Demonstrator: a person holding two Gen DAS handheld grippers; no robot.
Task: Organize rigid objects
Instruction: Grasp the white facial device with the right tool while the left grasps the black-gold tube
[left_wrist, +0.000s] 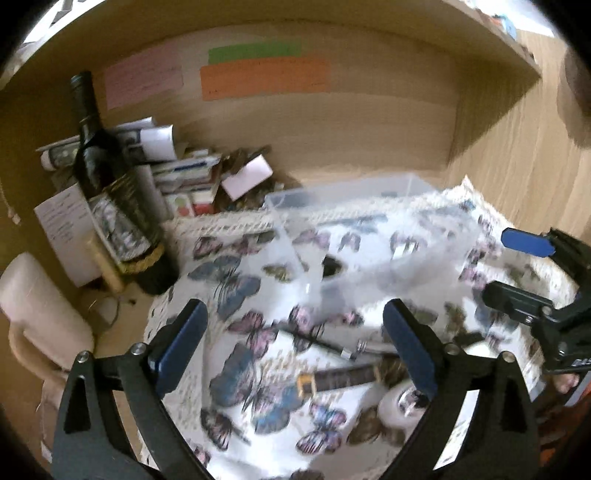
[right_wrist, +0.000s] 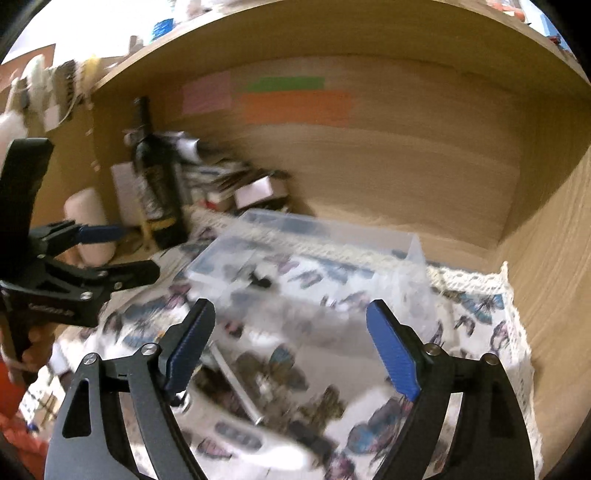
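A clear plastic box (left_wrist: 369, 236) stands on a butterfly-print cloth (left_wrist: 236, 369) inside a wooden cubby; it also shows in the right wrist view (right_wrist: 317, 258). Small dark items lie inside it. In front of it lie a thin metal pen-like rod (left_wrist: 325, 345), a dark strap with a gold buckle (left_wrist: 340, 376) and a white roll of tape (left_wrist: 400, 406). My left gripper (left_wrist: 295, 347) is open and empty above the rod and strap. My right gripper (right_wrist: 291, 350) is open and empty before the box, above a rod (right_wrist: 236, 384) and a white remote (right_wrist: 255, 439).
A dark wine bottle (left_wrist: 110, 192) stands at the left, with stacked papers and boxes (left_wrist: 192, 173) behind it and a white jug (left_wrist: 40, 306) at the far left. Wooden walls close the cubby at the back and right (right_wrist: 546, 258).
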